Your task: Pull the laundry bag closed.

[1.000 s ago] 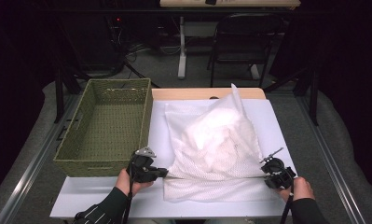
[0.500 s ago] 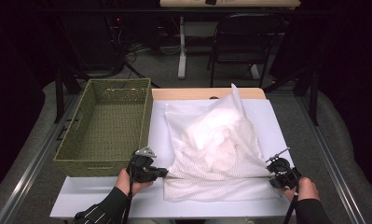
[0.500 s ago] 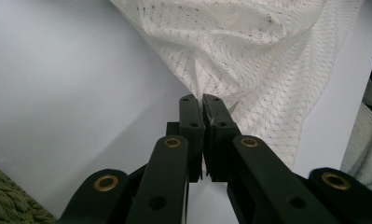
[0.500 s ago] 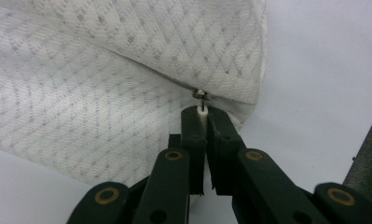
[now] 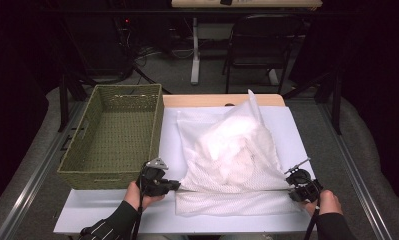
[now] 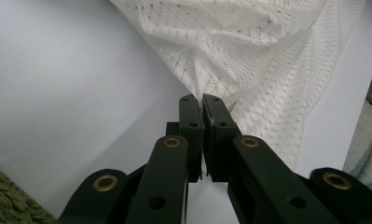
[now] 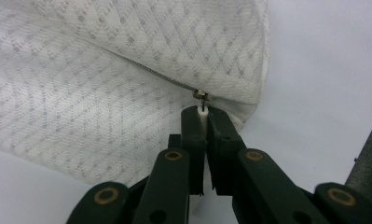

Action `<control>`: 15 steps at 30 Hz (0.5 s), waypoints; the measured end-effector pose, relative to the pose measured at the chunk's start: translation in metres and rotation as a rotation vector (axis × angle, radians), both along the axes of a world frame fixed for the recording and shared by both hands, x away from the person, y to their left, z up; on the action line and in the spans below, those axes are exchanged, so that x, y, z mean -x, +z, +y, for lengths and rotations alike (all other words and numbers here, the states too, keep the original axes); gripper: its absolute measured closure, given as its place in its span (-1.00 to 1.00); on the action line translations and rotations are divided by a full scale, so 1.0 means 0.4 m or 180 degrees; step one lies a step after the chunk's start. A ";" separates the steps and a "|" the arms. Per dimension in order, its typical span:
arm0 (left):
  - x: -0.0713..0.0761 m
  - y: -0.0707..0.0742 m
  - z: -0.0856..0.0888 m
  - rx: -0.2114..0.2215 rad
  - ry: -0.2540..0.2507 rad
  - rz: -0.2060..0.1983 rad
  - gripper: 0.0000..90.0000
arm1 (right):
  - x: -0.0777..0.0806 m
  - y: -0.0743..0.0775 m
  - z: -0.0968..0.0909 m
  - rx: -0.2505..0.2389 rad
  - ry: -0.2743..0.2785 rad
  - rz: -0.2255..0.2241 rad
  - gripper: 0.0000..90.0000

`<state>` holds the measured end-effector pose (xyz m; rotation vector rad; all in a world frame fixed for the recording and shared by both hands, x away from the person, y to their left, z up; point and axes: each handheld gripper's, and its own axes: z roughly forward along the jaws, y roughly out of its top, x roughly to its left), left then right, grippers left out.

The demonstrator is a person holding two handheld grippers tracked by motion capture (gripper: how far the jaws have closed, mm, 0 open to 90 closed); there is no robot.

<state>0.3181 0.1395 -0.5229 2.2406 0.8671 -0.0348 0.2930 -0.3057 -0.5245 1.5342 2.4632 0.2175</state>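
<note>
A white mesh bag (image 5: 232, 160) with a dotted diamond weave lies between the black tongs; beyond the left tongs (image 5: 173, 185) stands an olive-green woven basket (image 5: 112, 135).

From my station I can read no text, label, brand, number or sign anywhere. The white mesh bag (image 5: 232, 155) carries no print that I can make out, the green woven basket (image 5: 112, 145) at nine o'clock of it is unmarked, and the white desk (image 5: 287, 125) sheet is blank.
</note>
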 end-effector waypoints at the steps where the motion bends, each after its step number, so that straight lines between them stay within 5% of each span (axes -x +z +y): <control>1: 0.001 0.000 -0.002 -0.0012 -0.0002 0.0004 0.92 | 0.002 0.001 0.002 -0.0006 -0.0007 -0.0003 0.91; 10: 0.003 0.000 -0.008 -0.0068 -0.0043 -0.0013 0.87 | 0.002 0.003 0.003 -0.0045 -0.0007 0.0005 0.90; 15: 0.007 0.010 -0.005 -0.0089 -0.0068 -0.0020 0.68 | 0.003 0.010 0.003 -0.0064 0.0009 -0.0018 0.84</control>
